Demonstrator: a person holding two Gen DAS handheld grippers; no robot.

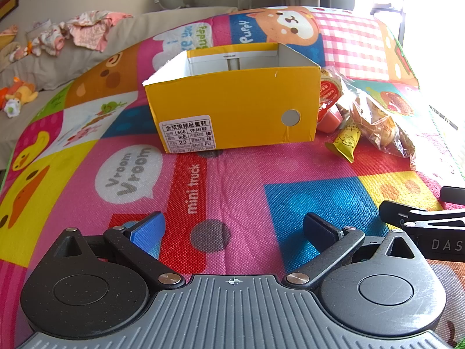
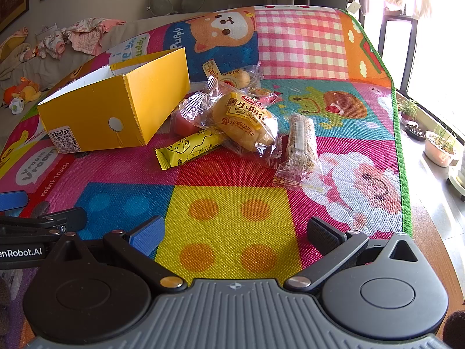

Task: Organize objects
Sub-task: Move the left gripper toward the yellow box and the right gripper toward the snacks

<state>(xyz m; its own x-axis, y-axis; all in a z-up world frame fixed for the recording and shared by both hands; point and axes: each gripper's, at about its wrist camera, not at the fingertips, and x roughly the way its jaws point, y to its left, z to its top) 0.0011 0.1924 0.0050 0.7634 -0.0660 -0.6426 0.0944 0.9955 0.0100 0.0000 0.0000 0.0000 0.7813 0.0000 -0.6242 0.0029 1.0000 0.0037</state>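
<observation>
An open yellow shoebox (image 1: 232, 107) stands on the colourful play mat; it also shows in the right wrist view (image 2: 116, 113). To its right lies a heap of wrapped snacks: a bread bun in clear wrap (image 2: 247, 122), a yellow snack bar (image 2: 189, 148), a cereal bar (image 2: 300, 148), a red jelly cup (image 2: 183, 122) and another bun (image 2: 235, 78). In the left wrist view the bun (image 1: 375, 122) and yellow bar (image 1: 345, 139) show beside the box. My left gripper (image 1: 234, 226) is open and empty, well short of the box. My right gripper (image 2: 235, 232) is open and empty, short of the snacks.
The mat (image 2: 229, 203) covers a table whose right edge (image 2: 404, 157) drops to a floor with plant pots (image 2: 438, 145). A sofa with clothes (image 1: 84, 29) and soft toys (image 1: 17, 93) stands behind at left.
</observation>
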